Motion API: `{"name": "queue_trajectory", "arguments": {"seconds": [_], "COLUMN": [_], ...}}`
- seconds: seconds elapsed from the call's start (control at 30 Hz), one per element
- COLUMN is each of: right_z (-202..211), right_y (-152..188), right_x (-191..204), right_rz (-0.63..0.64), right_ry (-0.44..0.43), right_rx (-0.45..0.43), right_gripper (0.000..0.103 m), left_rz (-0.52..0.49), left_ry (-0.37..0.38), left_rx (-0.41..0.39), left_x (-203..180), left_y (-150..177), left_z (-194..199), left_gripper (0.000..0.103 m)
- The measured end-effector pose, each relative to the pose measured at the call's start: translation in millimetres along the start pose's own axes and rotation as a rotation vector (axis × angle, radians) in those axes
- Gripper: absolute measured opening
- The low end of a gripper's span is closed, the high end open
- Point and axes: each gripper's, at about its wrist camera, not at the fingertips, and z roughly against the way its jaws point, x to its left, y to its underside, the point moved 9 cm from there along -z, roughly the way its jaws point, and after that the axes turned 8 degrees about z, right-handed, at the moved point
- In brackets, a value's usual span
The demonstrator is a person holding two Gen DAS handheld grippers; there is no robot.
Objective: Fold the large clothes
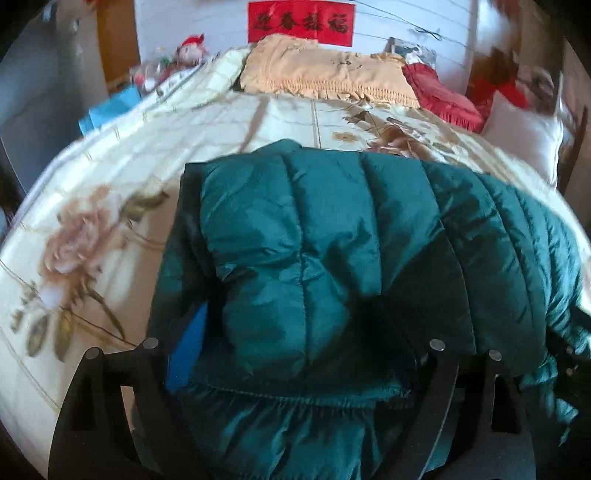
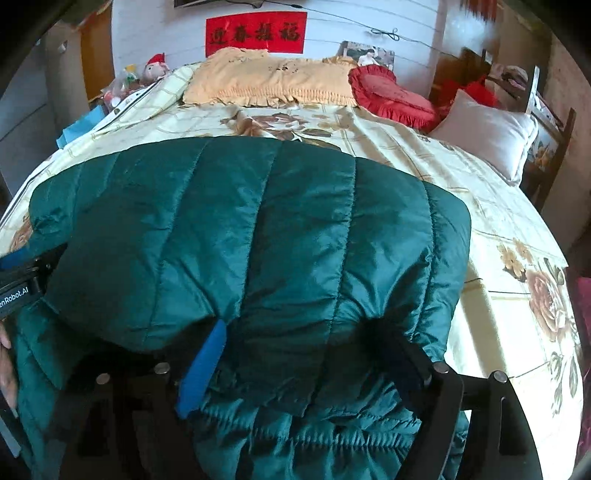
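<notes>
Lying folded on one floral bed (image 1: 110,177): one green jacket (image 1: 314,240), both grippers' fingers (image 2: 201,365) apart.

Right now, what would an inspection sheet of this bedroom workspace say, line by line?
Surface: bed with a cream floral cover, wrinkled.
Job's things: green quilted jacket, folded over on itself, its near edge at the grippers.
Clutter: orange frilled pillow, red heart cushion, white pillow, a doll at the head corner.
Grippers: left gripper and right gripper both stand wide with jacket fabric between their fingers; whether the pads press on it cannot be told.
Cables: thin wires strung along the wall.
Surroundings: red banner on a white wall, wooden door, dark furniture on the right.
</notes>
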Motion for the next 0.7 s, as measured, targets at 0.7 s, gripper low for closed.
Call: {"name": "queue_trajectory", "arguments": {"seconds": [0.7], "right_z": [78.1], "right_y": [83.5], "right_x": [-31.5], "right_rz": [-0.159], "right_ry": [-0.122], "right_rx": [0.009], "right_gripper": [0.081], "left_rz": [0.007], "left_ry": [-0.020], "left_rx": [-0.091], "left_x": [68.4], "left_y": [45.7], "left_z": [121.7], "left_gripper": [0.086]}}
